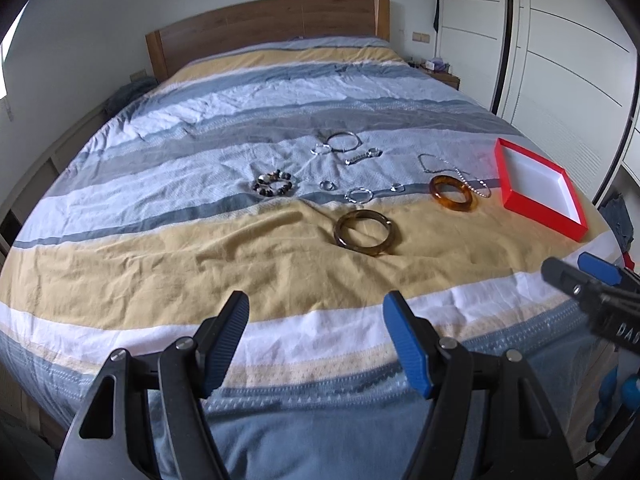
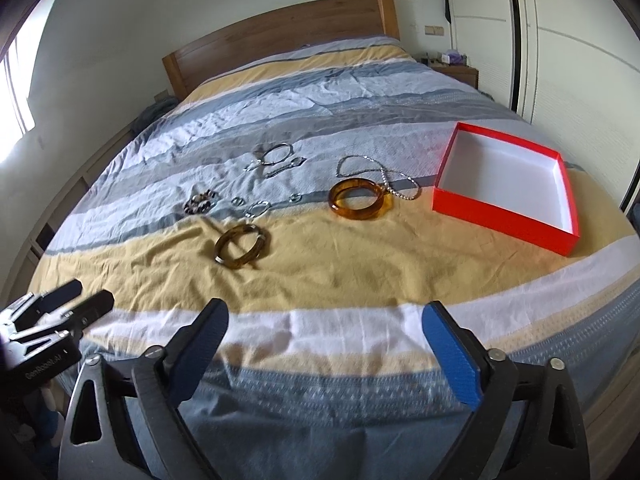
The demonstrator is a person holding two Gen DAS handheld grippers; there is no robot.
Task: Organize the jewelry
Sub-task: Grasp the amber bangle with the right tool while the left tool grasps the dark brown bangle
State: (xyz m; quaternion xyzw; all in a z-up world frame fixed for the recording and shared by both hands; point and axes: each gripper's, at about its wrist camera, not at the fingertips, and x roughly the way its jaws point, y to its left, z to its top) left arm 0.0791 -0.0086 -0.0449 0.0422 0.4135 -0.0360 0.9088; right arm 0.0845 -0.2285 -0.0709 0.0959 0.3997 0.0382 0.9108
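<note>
Jewelry lies spread on a striped bed cover. A dark brown bangle (image 1: 363, 233) (image 2: 241, 246) is nearest. An amber bangle (image 1: 453, 193) (image 2: 360, 199) lies beside a silver chain necklace (image 1: 460, 174) (image 2: 386, 180). A beaded bracelet (image 1: 272, 185) (image 2: 201, 201), small silver rings (image 1: 327, 185) and a thin silver bangle (image 1: 342, 141) (image 2: 279, 153) lie farther back. An open, empty red box (image 1: 538, 192) (image 2: 506, 194) sits at the right. My left gripper (image 1: 316, 316) (image 2: 80, 298) and right gripper (image 2: 326, 320) are open and empty above the bed's near edge.
A wooden headboard (image 1: 268, 26) stands at the far end. White wardrobe doors (image 2: 560, 40) run along the right side. A small nightstand (image 2: 456, 70) with items sits at the far right corner. A bright window (image 2: 16, 92) is at the left.
</note>
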